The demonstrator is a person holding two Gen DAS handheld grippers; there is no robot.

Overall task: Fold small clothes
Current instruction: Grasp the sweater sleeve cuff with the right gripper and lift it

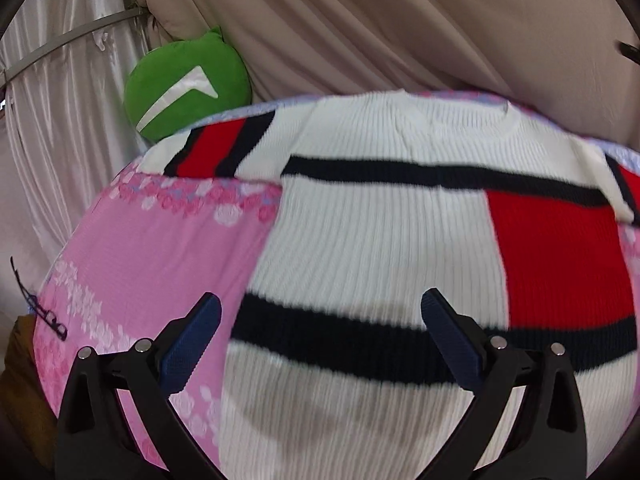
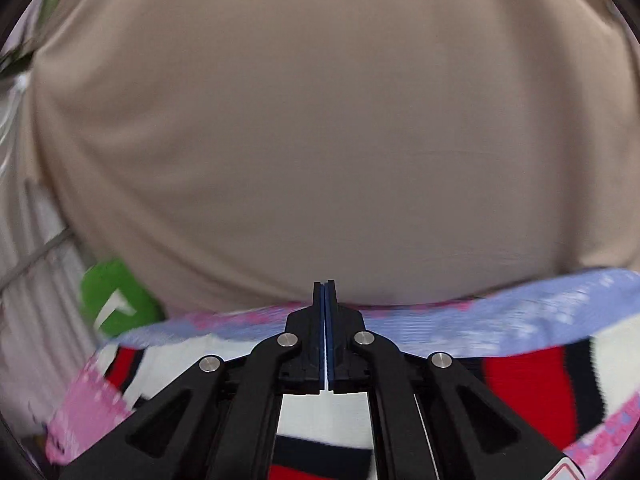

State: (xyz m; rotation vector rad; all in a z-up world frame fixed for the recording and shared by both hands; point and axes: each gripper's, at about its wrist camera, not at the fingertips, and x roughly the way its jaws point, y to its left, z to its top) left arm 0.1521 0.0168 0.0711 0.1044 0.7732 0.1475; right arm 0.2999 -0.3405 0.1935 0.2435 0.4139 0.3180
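While the sweater [image 1: 360, 240] lay flat, the left tongs [image 1: 320, 320] hovered wide. The right tongs [image 2: 325, 320] were pressed together, seemingly empty. Best grip the hem squarely.

Pink floral bedspread [image 1: 132, 256] under a flat white ribbed sweater [image 1: 360, 240], green cushion [image 1: 184, 88] behind

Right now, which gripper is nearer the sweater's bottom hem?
Left, as far as these views show. The left gripper hangs open over the sweater near its lower stripe. The right gripper is shut, pointing past the sweater toward the beige curtain.
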